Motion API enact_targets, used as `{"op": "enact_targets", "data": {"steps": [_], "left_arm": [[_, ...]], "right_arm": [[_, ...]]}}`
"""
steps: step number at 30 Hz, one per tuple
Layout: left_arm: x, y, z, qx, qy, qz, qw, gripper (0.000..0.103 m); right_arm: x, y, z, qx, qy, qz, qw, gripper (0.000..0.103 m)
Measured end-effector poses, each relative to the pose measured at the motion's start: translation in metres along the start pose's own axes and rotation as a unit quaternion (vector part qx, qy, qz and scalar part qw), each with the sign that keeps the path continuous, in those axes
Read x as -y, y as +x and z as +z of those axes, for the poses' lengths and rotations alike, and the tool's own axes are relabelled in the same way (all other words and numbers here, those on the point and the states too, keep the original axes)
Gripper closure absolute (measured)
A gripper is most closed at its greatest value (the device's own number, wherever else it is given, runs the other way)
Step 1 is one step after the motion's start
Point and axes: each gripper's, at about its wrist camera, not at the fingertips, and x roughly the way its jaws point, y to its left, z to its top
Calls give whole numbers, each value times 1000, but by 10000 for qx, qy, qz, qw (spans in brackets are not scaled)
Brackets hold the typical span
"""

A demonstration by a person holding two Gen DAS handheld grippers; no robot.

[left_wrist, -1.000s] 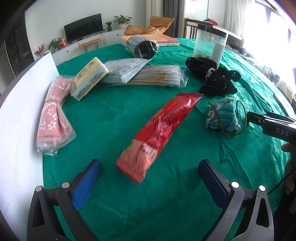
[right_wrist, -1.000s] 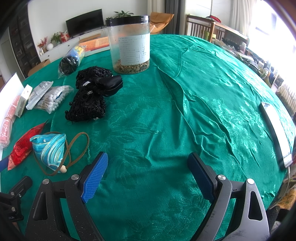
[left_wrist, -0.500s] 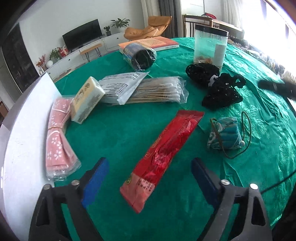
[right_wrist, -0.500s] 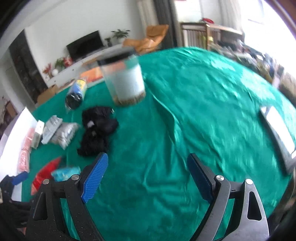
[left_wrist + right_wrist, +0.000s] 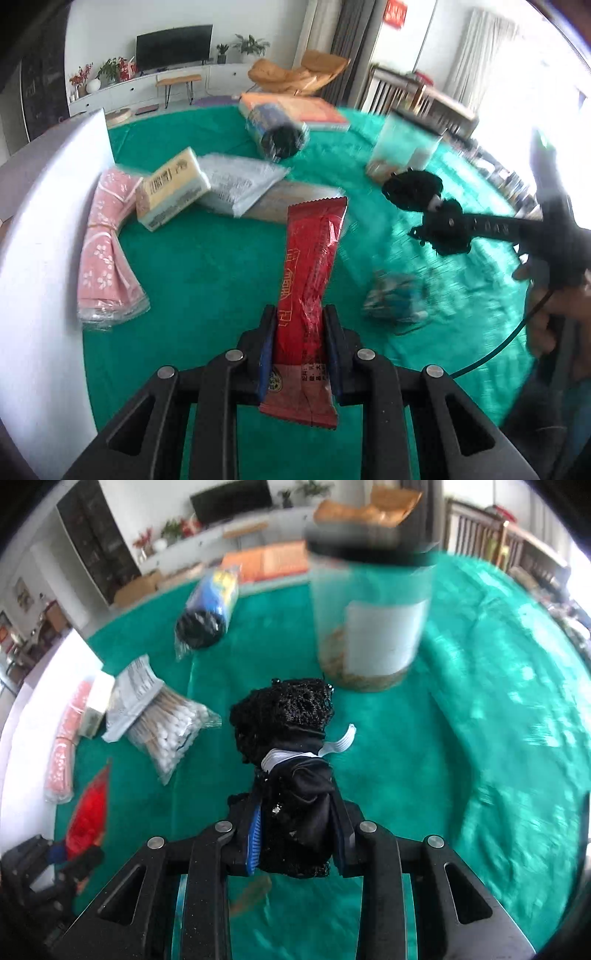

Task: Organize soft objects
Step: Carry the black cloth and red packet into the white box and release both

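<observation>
Both my grippers are now holding loads above the green tablecloth point(image 5: 207, 258), where a second ago both stood wide over it. My left gripper point(image 5: 298, 347) has just been closing and is clamping the red packet point(image 5: 310, 266), lifted clear. My right gripper point(image 5: 295, 830) is likewise pinching the black mesh bundle point(image 5: 284, 716). Sorting is getting under way.

— What's behind the table?

— A white wall point(image 5: 110, 33) with a dark television point(image 5: 173, 46) above a long white cabinet point(image 5: 147, 88), potted plants point(image 5: 251, 44) on it (red flowers point(image 5: 79, 77) at the left end).

— And to the right?

— A tan lounge chair point(image 5: 299, 74), grey curtains point(image 5: 343, 40), a wooden chair point(image 5: 391, 92), then a window point(image 5: 535, 122) blown out with daylight.
</observation>
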Motion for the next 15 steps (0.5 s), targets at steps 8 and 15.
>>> {"op": "enact_targets", "data": {"steps": [8,15], "left_arm": [[-38,-106,3,792,-234,227,9963,79],[-146,-203,-36,1035,-900,1793,9742,79]], "right_arm": [[-56,-102,-6,784,-430,661,9938,71],[-206,-141,-21,631,-1353,2382,9597,71]]}}
